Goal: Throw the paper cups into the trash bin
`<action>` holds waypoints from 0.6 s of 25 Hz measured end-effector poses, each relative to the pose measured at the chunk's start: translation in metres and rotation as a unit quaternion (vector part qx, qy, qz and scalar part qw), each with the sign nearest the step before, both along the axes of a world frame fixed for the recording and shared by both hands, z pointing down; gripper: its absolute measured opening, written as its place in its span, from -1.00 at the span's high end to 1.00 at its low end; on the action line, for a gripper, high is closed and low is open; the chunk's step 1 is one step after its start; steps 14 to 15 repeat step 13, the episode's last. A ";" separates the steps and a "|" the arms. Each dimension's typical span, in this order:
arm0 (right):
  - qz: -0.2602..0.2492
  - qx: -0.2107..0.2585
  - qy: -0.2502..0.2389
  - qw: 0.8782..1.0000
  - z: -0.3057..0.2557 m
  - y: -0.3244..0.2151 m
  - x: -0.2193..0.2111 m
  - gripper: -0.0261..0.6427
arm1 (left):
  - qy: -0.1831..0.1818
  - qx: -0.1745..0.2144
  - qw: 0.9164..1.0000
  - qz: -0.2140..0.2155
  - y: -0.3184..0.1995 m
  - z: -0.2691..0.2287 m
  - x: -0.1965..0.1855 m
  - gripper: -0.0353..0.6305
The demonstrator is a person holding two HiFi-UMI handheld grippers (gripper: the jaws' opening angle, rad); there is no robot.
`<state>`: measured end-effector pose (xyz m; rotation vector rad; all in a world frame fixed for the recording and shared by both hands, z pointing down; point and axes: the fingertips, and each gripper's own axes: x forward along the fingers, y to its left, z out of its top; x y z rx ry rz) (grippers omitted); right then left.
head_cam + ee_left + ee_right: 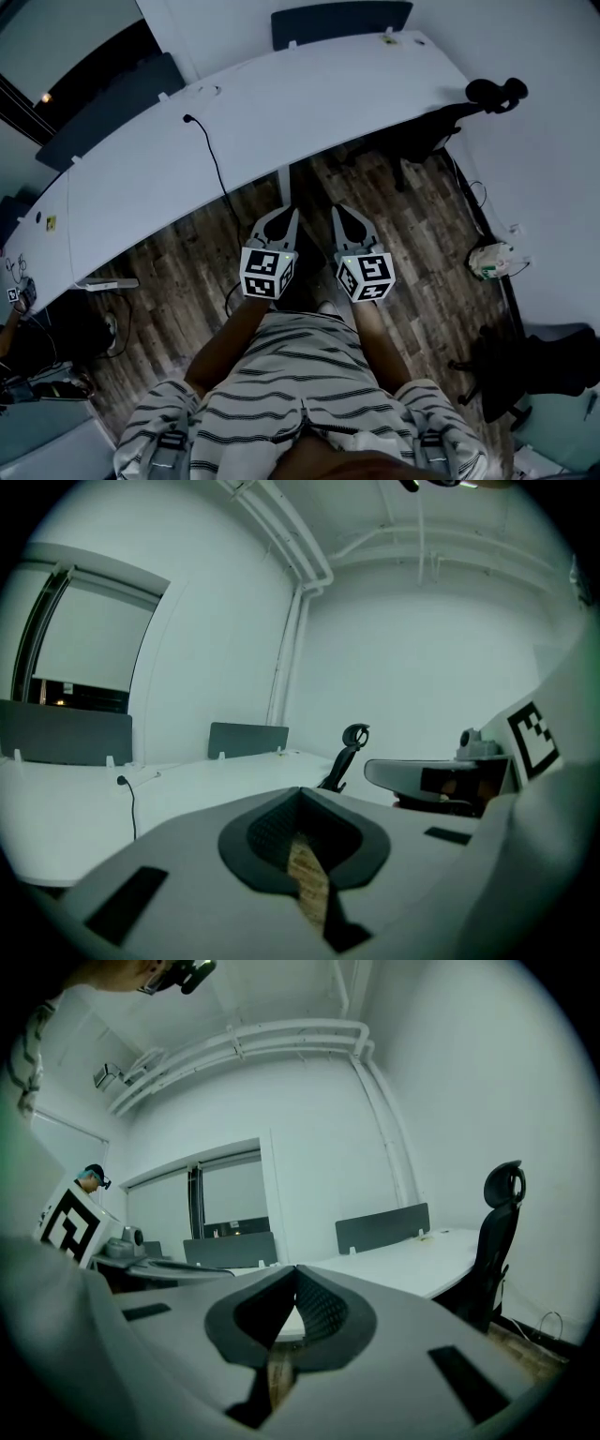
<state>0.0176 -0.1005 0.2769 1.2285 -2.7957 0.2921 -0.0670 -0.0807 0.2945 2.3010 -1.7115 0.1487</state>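
Two grippers shut & empty: L gripper [287, 216] & R gripper [341, 214], jaws pressed together, side by side over wood floor [187, 267] by white desk [281, 112]. Paper cups, trash bin: in no view, so stage unclear. Judgement: if cups remain, find them before opening jaws.

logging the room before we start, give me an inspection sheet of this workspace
surface: long white desk, mostly bare
job's things: nothing seen
clutter: white bundle on the wooden floor, cannot tell what it is
grippers: left claw and right claw both shut, nothing held, side by side over the floor
cables: black cable runs across the desk to its near edge
surroundings: black office chair at the desk's right end, dark desk dividers behind it
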 end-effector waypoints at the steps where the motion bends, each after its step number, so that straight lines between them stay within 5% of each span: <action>1: 0.000 0.004 -0.001 1.000 -0.002 -0.001 -0.001 0.87 | 0.000 0.004 1.000 0.000 -0.001 -0.003 -0.002 0.82; 15: 0.005 0.033 -0.012 0.999 -0.018 -0.003 0.008 0.87 | 0.011 0.037 0.999 0.006 0.000 -0.016 0.002 0.82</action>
